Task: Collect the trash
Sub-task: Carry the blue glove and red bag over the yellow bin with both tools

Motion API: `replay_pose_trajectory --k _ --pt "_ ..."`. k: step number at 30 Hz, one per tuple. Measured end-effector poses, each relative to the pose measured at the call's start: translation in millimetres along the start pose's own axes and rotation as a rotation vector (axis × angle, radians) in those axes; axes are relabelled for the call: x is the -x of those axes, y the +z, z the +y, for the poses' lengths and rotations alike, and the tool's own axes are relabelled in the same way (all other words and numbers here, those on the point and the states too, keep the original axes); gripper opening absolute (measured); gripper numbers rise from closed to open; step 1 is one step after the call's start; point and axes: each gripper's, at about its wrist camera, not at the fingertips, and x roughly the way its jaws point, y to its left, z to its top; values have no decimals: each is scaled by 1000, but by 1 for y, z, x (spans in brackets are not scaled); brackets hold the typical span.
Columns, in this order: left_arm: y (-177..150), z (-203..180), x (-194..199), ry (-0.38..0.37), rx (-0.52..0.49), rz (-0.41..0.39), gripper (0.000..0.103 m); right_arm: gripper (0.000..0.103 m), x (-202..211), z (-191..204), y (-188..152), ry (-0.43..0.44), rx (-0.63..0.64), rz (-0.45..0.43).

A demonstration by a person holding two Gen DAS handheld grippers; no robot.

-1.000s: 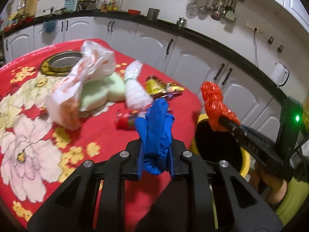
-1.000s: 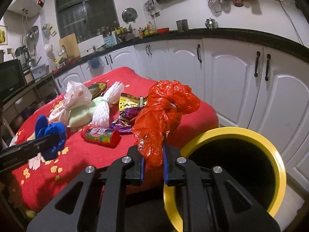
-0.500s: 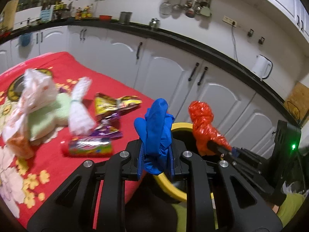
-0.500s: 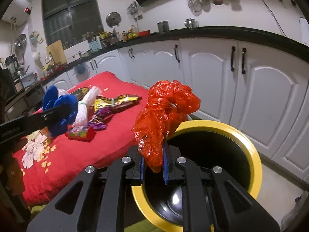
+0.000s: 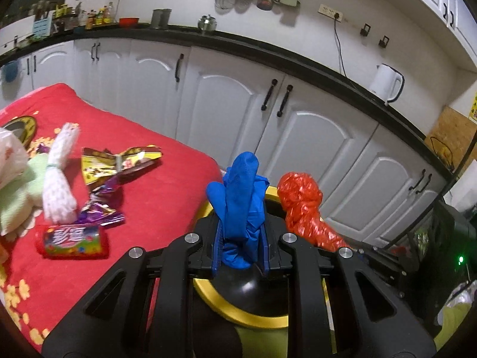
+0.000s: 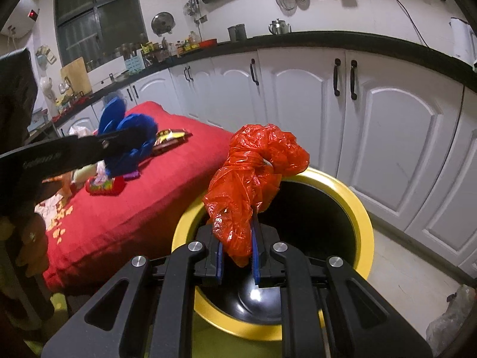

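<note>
My left gripper (image 5: 240, 246) is shut on a crumpled blue glove (image 5: 241, 205) and holds it over the near rim of the yellow-rimmed black bin (image 5: 256, 322). My right gripper (image 6: 237, 252) is shut on a crumpled red plastic bag (image 6: 253, 176) above the open bin (image 6: 362, 223). The red bag also shows in the left wrist view (image 5: 301, 208), to the right of the glove. The blue glove shows in the right wrist view (image 6: 128, 143), at the left over the table edge.
A table with a red floral cloth (image 5: 167, 197) carries a red candy tube (image 5: 73, 240), a purple wrapper (image 5: 100, 208), a yellow wrapper (image 5: 119, 161), a white net bundle (image 5: 58, 191) and a green cloth (image 5: 18, 197). White cabinets (image 6: 387, 137) stand behind the bin.
Both grippers have moved from above the table to over the bin, each still holding its item. The bin now lies directly below both.
</note>
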Motion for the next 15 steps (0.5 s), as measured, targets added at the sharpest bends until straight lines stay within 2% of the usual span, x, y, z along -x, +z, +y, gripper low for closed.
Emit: replay_pose_trajectory --k 15 --pt "3 -19 -40 -39 -7 69 15 14 1 -21 -16 0 -46 57"
